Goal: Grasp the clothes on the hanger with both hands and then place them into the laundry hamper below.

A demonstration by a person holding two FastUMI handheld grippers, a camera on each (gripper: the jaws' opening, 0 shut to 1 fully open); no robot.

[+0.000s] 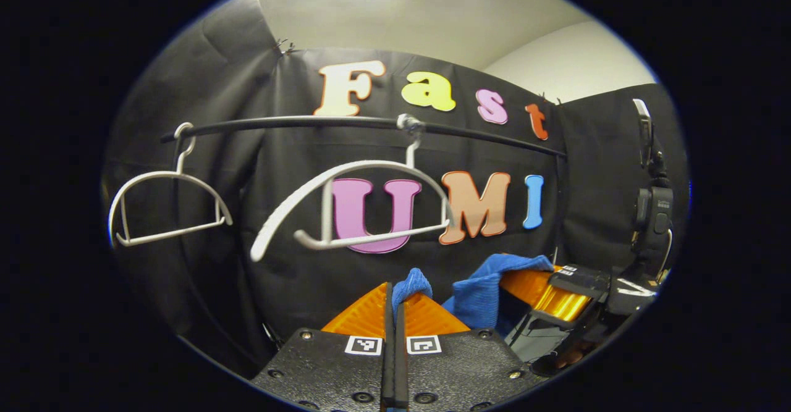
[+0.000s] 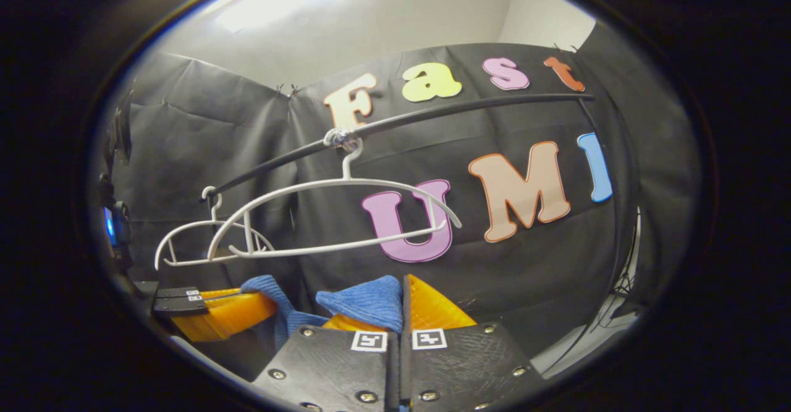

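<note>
In the left gripper view the left gripper (image 1: 394, 304) has its orange fingers (image 1: 364, 316) drawn together, with a fold of blue cloth (image 1: 479, 294) pinched between their tips and poking up above them. In the right gripper view the right gripper (image 2: 405, 304) is likewise clamped: a corner of the same blue cloth is caught between its fingers (image 2: 432, 310) and drapes over the left one. Each view also catches the other gripper off to the side, with the cloth sagging in a shallow swag between the two.

The cloth looks like thick, soft terry or knit: light, limp and with no stiffness of its own, so it will hang and fold wherever it is not held. It is neither fragile nor slippery; the nap should grip well. Holding it at two well-separated points along the upper edge, as now, seems the sensible grip, since it keeps the bulk from bunching.

Above and behind, the nearer white hanger (image 1: 352, 205) hangs bare on the black rail (image 1: 364, 121), and a second white hanger (image 1: 164, 205) hangs farther along. The cloth sits below the nearer hanger, apparently free of it. The hamper lies somewhere below, so lowering the cloth is judged to be the remaining step.
</note>
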